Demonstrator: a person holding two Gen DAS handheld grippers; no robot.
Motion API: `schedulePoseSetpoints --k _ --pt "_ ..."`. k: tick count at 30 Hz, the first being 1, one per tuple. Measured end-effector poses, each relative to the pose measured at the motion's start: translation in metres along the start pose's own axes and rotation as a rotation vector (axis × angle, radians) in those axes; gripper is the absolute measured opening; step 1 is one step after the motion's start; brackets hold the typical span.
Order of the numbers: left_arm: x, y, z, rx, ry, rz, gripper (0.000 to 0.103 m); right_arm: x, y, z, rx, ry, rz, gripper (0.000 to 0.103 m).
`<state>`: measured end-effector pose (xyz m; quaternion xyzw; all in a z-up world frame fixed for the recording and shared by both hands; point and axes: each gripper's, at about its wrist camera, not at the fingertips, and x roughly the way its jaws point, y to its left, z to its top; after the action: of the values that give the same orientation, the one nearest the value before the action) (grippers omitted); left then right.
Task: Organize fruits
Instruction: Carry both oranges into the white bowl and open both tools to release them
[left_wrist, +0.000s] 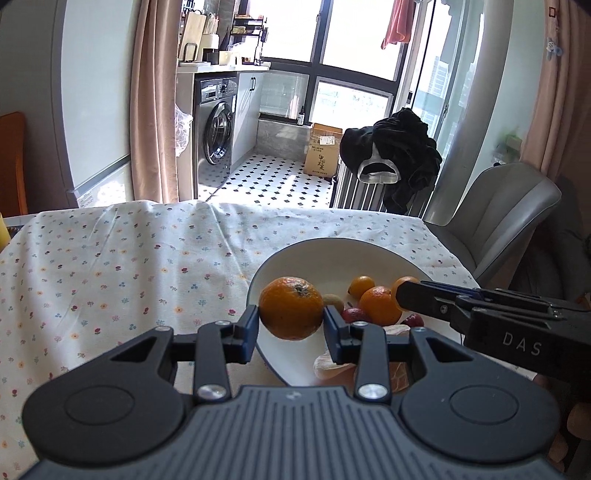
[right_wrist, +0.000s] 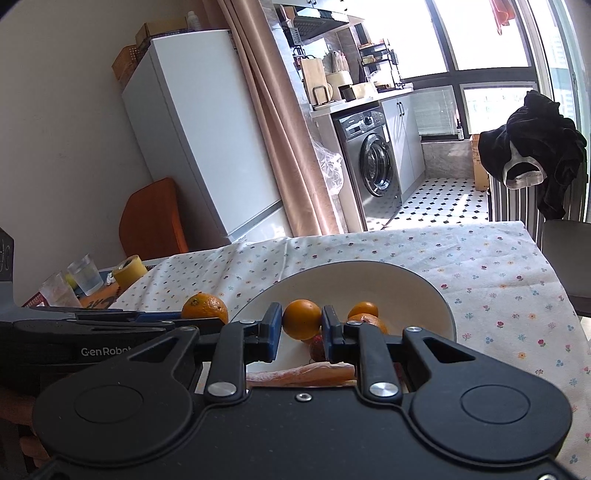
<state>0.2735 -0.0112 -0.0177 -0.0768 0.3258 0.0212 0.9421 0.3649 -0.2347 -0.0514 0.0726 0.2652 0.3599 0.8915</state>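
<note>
Left gripper sitting closest to lens, pinching big orange between both pads, holding it right over near-left rim of white bowl. Right gripper squeezing smaller orange same way, hanging over bowl's inside. Floral tablecloth lying under everything. Bowl already carrying more fruit: couple of small oranges, brownish kiwi-looking one, red fruit, plus pale peachy pieces near front edge, can't tell what those are.
</note>
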Motion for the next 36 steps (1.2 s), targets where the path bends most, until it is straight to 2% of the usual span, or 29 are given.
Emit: schedulePoseSetpoints --k 8,11,26,27,30,36 --pt "0.014 -0.004 -0.003 0.01 0.028 -0.003 0.036 -0.001 0.002 0.0 -0.015 0.004 -0.004 0.021" --pt "0.012 -0.004 -0.004 0.027 0.015 0.007 0.036 0.002 0.0 -0.001 -0.008 0.011 -0.009 0.021" --pt "-0.016 0.018 -0.01 -0.023 0.002 0.038 0.038 0.013 0.008 -0.009 -0.021 0.007 -0.011 0.021" --pt "-0.019 0.02 -0.011 -0.028 0.002 0.04 0.038 0.014 0.009 -0.01 -0.024 0.005 0.0 0.022" --pt "-0.026 0.024 -0.015 -0.04 0.0 0.049 0.039 0.014 0.015 -0.011 -0.031 -0.004 0.021 0.035" --pt "-0.042 0.034 -0.023 -0.067 0.001 0.076 0.042 0.01 0.021 -0.01 -0.041 -0.005 0.018 0.036"
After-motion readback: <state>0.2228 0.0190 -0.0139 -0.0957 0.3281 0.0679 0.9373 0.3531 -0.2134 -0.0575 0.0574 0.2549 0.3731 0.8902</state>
